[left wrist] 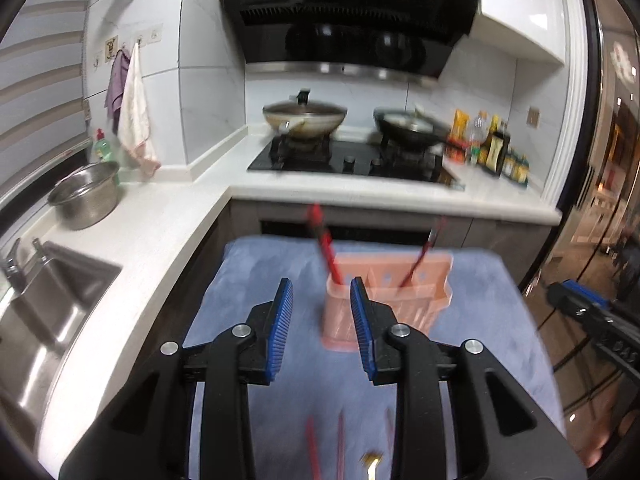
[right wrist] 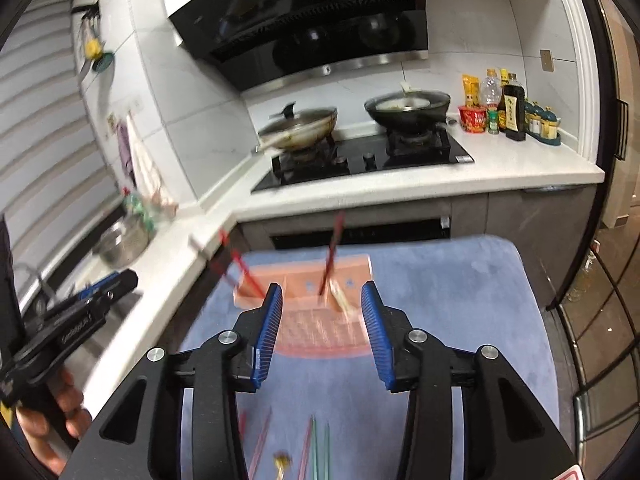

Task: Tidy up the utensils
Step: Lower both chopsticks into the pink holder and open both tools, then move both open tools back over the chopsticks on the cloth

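Note:
A pink utensil holder (left wrist: 382, 300) stands on a blue mat (left wrist: 248, 280); it also shows in the right wrist view (right wrist: 316, 320). Red chopsticks (left wrist: 326, 246) lean out of its left part and another red stick (left wrist: 420, 260) out of its right part. More chopsticks (left wrist: 340, 440) and a gold-tipped utensil (left wrist: 370, 462) lie on the mat near me. In the right wrist view, pink and green chopsticks (right wrist: 316, 452) lie on the mat. My left gripper (left wrist: 322, 292) is open and empty, just before the holder. My right gripper (right wrist: 322, 296) is open and empty, above the holder's front.
A white L-shaped counter (left wrist: 160, 220) carries a steel pot (left wrist: 86, 194) and a sink (left wrist: 48, 304) on the left. A black hob (left wrist: 352, 160) with a wok and a pan stands behind. Sauce bottles (right wrist: 512, 108) stand at the back right.

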`<move>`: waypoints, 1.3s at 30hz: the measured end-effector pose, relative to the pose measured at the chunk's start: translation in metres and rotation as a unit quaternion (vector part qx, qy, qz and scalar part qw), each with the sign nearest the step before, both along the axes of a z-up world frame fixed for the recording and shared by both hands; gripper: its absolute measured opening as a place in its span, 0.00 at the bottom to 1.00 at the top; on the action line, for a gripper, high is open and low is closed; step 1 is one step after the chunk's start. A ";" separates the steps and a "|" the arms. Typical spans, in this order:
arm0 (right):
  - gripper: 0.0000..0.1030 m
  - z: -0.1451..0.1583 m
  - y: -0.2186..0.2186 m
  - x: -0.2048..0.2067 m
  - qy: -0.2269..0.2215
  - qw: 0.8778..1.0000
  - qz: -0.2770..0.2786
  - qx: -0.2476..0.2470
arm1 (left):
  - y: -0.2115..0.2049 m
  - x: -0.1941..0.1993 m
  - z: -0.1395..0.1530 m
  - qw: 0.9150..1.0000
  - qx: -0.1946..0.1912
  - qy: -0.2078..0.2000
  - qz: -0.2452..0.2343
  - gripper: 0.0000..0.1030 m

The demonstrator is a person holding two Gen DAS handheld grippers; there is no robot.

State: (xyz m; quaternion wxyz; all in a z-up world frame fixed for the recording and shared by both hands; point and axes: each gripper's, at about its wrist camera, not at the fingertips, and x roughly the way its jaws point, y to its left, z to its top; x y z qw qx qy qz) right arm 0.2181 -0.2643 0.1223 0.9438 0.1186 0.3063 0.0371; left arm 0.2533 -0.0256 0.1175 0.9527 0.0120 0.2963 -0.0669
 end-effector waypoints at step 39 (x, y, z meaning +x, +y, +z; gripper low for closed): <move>0.39 -0.199 0.053 -0.183 0.163 0.986 -0.021 -0.014 | 0.023 -0.170 -0.181 0.988 0.030 0.150 -0.009 0.28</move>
